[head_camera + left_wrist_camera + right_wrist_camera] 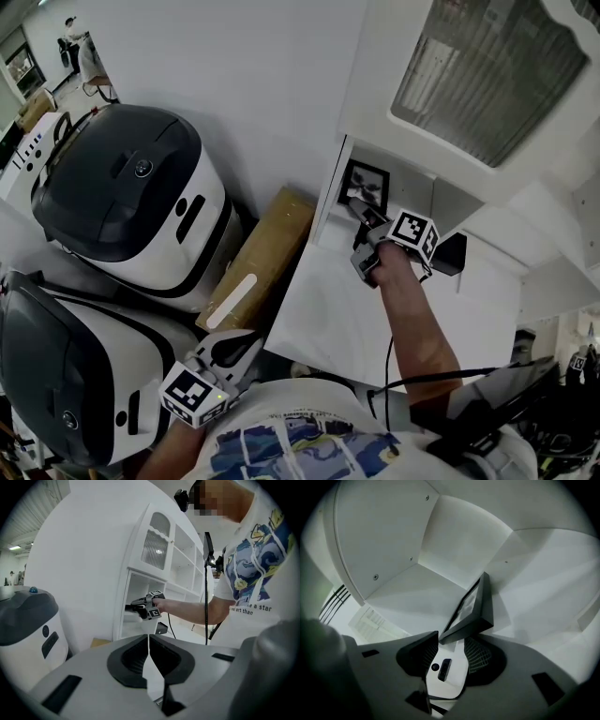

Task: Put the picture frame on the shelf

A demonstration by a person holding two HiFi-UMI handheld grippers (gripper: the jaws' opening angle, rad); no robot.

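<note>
**Entry: cabinet niche, frame placement**

**Landmark:** white cabinet [328,202] [123,597]. All posns given rel. to it.

**Item 1, picture frame** [366,186] [471,609]: dark, approx. upright w/ a lean, on the floor of the cabinet's open niche, at the rear next to the left side wall. Looks placed. No back prop visible, so can't say what keeps it up.

**Item 2, right gripper** [358,211] [451,645]: reached into the niche, jaws wide apart, gripping nothing. The frame's lower corner sits right at the jaw tips, pads not pressing on it.

**Item 3, left gripper** [230,349] [148,641]: low and well clear of the cabinet front, jaws together, nothing between them.

**Risks (judgement):**
- Tips are v. close to the frame's lower corner. A withdrawal that drifts sideways or up could clip it and knock the frame flat or skew it.
- If the lean has no real support, the frame may slide at the base once free, as the niche floor looks smooth.
- A straight pull back along the jaw line is prob. safest.

**Containers:**
- Niche: holds the frame only, as far as seen.
- Upper cupboard, ribbed-glass door [487,75], above the niche: contents not readable.
- Cardboard box [262,258], on the floor beside the cabinet's left side: closed, contents unseen.
- Two domed white/dark machines [131,197], beyond the box: closed shells.
</note>
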